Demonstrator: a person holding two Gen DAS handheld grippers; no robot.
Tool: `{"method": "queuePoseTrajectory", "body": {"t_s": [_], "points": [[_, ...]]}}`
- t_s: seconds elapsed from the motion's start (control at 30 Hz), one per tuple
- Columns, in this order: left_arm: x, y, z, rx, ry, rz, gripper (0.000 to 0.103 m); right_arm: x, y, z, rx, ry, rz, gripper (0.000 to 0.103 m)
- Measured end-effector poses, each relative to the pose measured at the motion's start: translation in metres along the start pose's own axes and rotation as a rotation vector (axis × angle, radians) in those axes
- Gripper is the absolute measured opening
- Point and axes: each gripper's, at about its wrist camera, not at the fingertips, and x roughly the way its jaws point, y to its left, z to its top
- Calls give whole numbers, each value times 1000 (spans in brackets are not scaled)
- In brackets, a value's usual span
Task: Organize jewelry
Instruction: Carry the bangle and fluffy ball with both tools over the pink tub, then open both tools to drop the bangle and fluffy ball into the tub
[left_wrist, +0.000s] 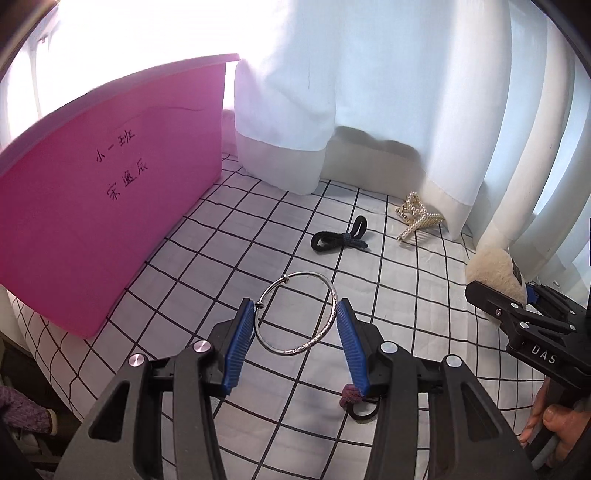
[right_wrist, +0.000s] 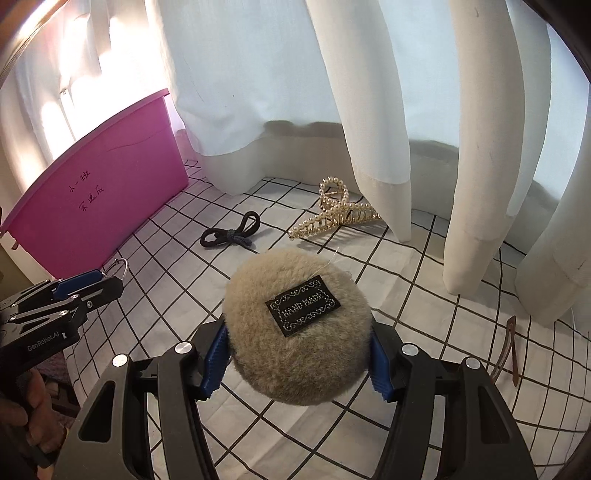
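Note:
My left gripper (left_wrist: 295, 306) is shut on a thin silver bangle (left_wrist: 297, 349), which it holds across its width above the checked cloth; it also shows in the right wrist view (right_wrist: 120, 265). My right gripper (right_wrist: 297, 343) is shut on a round beige fluffy puff (right_wrist: 295, 325) with a black "HAND MADE" label, seen at the right in the left wrist view (left_wrist: 495, 273). A pink storage box (left_wrist: 103, 206) stands at the left. A black hair tie (left_wrist: 340, 236) and a pearl claw clip (left_wrist: 417, 218) lie farther back.
White curtains (right_wrist: 369, 110) hang at the back and right, touching the cloth. A brown hair clip (right_wrist: 511, 343) lies at the right. A dark hair tie with a purple knot (left_wrist: 354, 400) lies under my left gripper. The checked cloth (left_wrist: 221, 258) ends at the left by the box.

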Motion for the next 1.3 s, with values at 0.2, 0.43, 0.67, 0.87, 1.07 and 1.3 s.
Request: {"method": "queuePoseTrajectory", "body": {"t_s": [0.2,0.43,0.67,0.87,1.07,1.3], "points": [[-56,5,29,-56,-86,19,45,-40,15,41,-54,-66,70,60],[-132,27,61,-135,-219,78,45,-75,66,100,-171,-150,188,60],[-174,81,91,-159,-311,138,45,-80,137,156,-204,-202,325,60],[-176,149,118,-159,-329,152,45,-52,206,193,-192,-192,384,60],[-147,221,131,-245,-241,149,45,-3,267,225,-189,-144,403,60],[-92,262,136,-264,-103,141,45,70,305,233,-189,8,357,60]]}}
